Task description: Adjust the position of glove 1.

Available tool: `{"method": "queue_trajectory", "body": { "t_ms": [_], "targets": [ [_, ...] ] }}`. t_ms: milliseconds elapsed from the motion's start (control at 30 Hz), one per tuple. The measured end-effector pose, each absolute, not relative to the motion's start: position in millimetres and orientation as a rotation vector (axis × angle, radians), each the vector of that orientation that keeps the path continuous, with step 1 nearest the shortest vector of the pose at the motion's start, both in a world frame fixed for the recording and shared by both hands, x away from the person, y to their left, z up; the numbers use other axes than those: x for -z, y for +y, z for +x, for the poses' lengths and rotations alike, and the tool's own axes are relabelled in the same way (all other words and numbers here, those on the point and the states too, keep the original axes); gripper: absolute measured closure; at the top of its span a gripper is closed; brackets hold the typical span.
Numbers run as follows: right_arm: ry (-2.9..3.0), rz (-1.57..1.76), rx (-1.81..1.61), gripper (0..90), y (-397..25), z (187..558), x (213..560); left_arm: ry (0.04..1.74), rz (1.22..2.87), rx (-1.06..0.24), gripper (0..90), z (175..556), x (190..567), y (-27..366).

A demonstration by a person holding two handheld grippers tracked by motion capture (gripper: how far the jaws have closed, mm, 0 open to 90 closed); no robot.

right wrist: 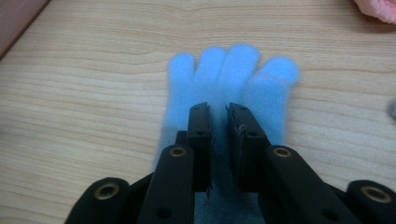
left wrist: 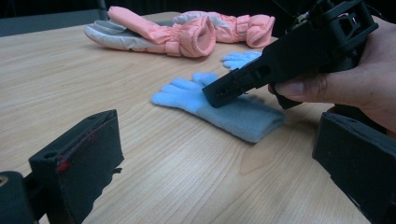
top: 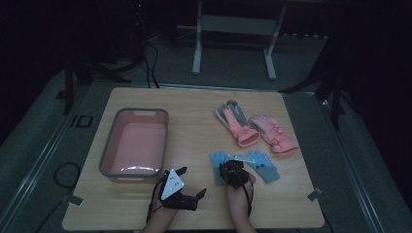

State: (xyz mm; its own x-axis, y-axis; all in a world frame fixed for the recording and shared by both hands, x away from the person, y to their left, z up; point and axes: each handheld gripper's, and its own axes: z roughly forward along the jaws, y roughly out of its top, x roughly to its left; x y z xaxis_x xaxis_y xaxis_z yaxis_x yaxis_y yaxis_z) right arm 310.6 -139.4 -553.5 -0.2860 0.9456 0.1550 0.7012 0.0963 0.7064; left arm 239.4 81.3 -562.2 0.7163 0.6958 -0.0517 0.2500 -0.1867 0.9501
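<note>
Two blue knit gloves lie flat near the table's front. My right gripper (top: 232, 167) sits on the left blue glove (top: 217, 160), jaws drawn almost together on its fabric just below the fingers (right wrist: 224, 70). The left gripper view shows that right gripper (left wrist: 215, 95) touching down on the same glove (left wrist: 233, 114). The second blue glove (top: 262, 165) rests just to its right. My left gripper (top: 192, 182) hovers open to the left, near the front edge, with nothing between its jaws.
A pink basin with a grey rim (top: 109, 141) stands empty on the left of the wooden table (top: 194, 107). Two pink padded gloves (top: 238, 126) (top: 274, 133) lie behind the blue ones, toward the back right.
</note>
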Motion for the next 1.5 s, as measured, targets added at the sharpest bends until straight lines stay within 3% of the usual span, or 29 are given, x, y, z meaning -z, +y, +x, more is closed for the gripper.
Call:
{"method": "queue_trajectory", "body": {
  "t_ms": [233,667,1033,1233,1333,1400,1500],
  "targets": [
    [2.104,1.452,-1.033,66.2,-149,310,528,0.744,1.766,-0.476,1.6,239,562,81],
    [2.281,1.109,-1.068,63.3,-222,343,485,0.752,1.76,-0.473,1.6,240,562,81],
    [2.461,1.049,-0.93,61.0,-293,356,509,0.748,1.762,-0.476,1.6,240,562,81],
    [2.494,1.075,-0.952,59.6,-306,357,537,0.751,1.761,-0.474,1.6,240,562,81],
    [2.472,1.093,-0.984,62.7,-307,355,545,0.752,1.76,-0.475,1.7,240,562,81],
    [2.452,1.075,-0.959,76.8,-306,350,546,0.751,1.761,-0.477,1.7,240,562,81],
    [2.416,1.096,-0.962,82.2,-302,345,548,0.751,1.762,-0.479,1.7,240,562,81]
  ]
}}
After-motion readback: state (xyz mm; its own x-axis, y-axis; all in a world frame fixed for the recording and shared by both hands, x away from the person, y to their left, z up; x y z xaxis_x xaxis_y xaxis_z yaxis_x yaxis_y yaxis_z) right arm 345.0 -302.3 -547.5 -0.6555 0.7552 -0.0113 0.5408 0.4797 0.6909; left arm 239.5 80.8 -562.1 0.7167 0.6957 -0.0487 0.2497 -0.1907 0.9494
